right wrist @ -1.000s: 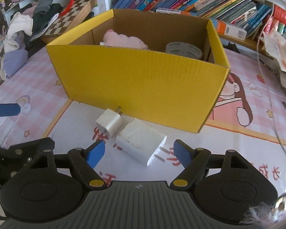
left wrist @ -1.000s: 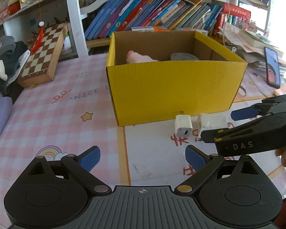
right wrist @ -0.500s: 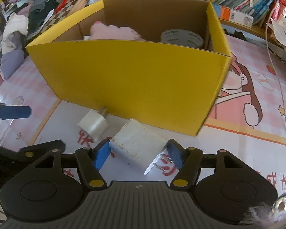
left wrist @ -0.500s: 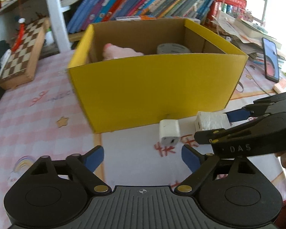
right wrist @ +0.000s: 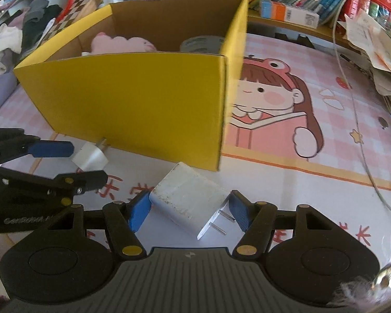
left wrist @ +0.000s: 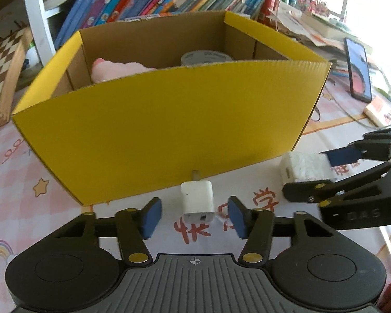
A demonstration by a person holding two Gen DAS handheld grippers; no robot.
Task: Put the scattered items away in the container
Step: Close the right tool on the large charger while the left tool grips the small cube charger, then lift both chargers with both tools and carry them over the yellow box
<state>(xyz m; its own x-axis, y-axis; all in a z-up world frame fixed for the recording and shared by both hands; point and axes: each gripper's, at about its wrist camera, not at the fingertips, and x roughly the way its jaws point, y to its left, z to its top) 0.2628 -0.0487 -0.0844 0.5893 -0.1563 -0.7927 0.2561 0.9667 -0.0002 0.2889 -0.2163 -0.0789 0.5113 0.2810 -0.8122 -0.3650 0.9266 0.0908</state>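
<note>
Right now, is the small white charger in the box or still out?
Out: the small white charger lies on the table before the yellow box.

1. The left tongs [left wrist: 194, 217] are matte black plastic, with a ribbed grey centre plate marked by a small crosshair.
2. The right tongs [right wrist: 189, 212] match: two round black housings, jointed black links, brass-coloured rivets.
3. Both pairs carry blue rubber pads [right wrist: 139, 211].
4. Raised "DAS" lettering marks the right tongs' side.
</note>
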